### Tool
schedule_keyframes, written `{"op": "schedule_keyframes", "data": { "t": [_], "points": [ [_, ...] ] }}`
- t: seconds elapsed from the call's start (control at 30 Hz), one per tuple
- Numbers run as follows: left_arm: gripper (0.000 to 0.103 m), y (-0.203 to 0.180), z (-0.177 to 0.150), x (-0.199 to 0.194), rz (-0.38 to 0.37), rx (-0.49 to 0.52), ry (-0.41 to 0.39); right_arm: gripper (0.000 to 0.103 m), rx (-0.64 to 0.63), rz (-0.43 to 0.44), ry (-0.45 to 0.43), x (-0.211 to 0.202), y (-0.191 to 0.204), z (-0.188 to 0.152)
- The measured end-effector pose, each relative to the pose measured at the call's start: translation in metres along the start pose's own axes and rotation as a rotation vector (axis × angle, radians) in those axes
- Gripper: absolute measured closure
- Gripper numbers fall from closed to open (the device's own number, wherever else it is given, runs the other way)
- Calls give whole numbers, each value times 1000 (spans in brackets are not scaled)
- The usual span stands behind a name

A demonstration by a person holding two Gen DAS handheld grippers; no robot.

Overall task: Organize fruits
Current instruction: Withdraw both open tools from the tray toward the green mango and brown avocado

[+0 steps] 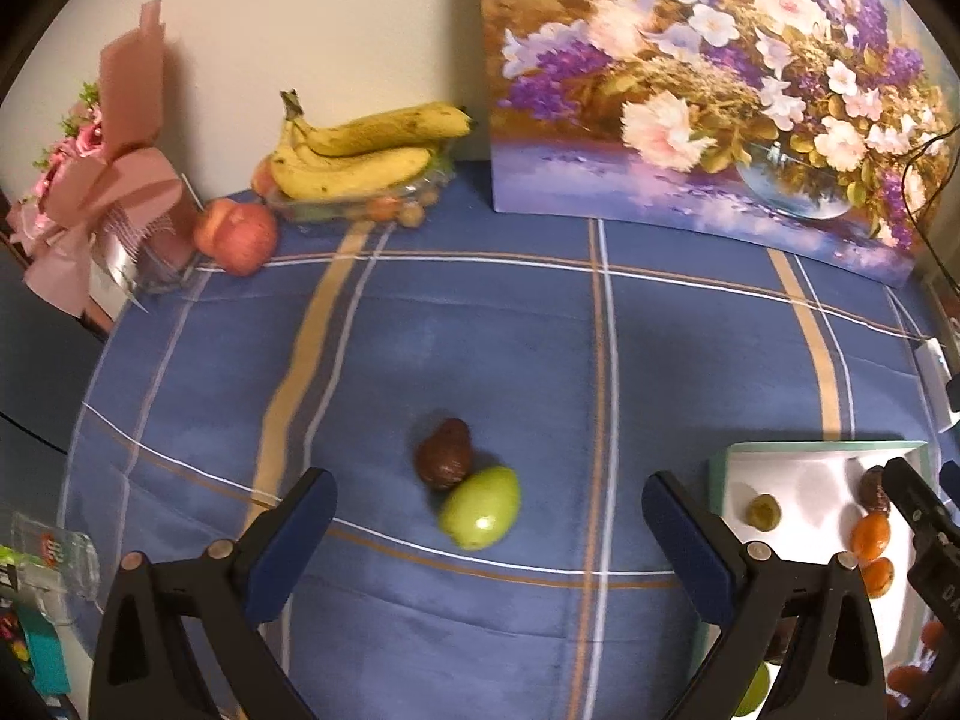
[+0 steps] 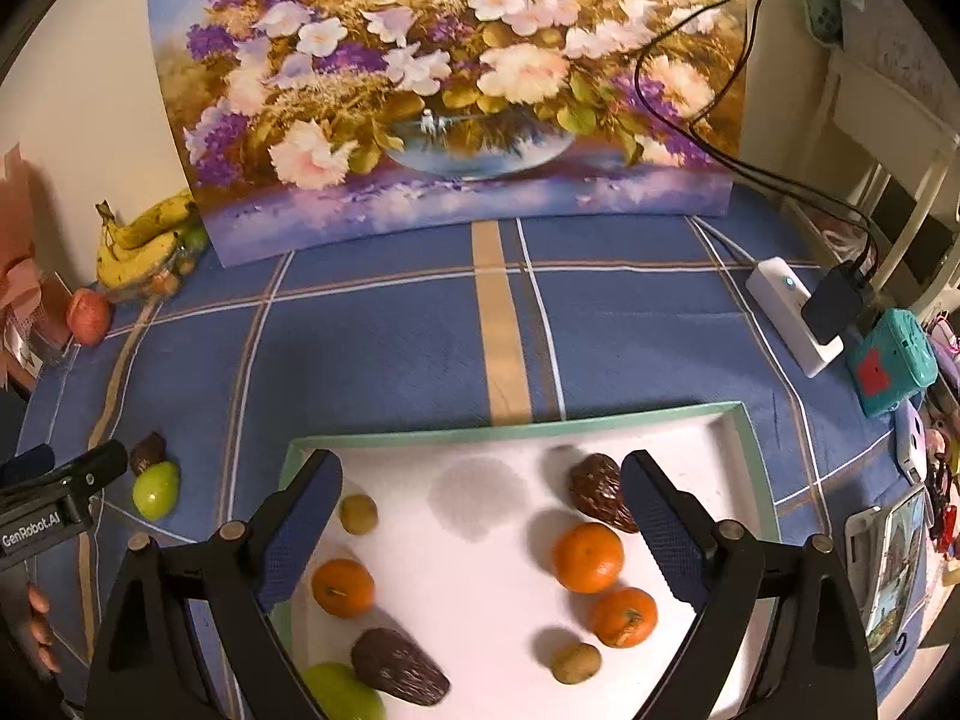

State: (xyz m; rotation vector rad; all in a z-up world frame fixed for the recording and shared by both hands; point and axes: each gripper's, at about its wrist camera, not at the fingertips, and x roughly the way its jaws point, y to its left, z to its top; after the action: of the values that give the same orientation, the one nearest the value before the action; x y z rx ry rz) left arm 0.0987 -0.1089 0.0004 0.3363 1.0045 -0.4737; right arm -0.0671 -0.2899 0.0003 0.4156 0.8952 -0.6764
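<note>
On blue plaid tablecloth (image 1: pixel 480 330), at twelve o'clock from left gripper (image 1: pixel 489 501): green fruit (image 1: pixel 480 507) touching dark brown fruit (image 1: pixel 444 453), both between wide-spread jaws, gripped by neither. Over white tray (image 2: pixel 516 420), right gripper (image 2: pixel 480 504) likewise spread wide and empty. At five o'clock: two oranges (image 2: pixel 588 558); at three, wrinkled brown fruit (image 2: pixel 597 492) just beside right finger.

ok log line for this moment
left gripper: open, empty | right gripper: open over tray | green fruit, brown fruit: on cloth
</note>
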Motion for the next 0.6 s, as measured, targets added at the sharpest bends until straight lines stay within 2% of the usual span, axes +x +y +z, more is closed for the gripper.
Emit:
{"op": "schedule_keyframes", "data": {
  "t": [0.27, 0.43, 0.6],
  "points": [
    [0, 43, 9, -9, 62, -56, -44, 9, -19, 3, -2, 3, 23, 0],
    [0, 74, 8, -16, 87, -87, -88, 9, -52, 50, -14, 2, 44, 0],
    [0, 103, 6, -18, 111, -134, -93, 9, -113, 71, -24, -1, 72, 0]
  ]
}}
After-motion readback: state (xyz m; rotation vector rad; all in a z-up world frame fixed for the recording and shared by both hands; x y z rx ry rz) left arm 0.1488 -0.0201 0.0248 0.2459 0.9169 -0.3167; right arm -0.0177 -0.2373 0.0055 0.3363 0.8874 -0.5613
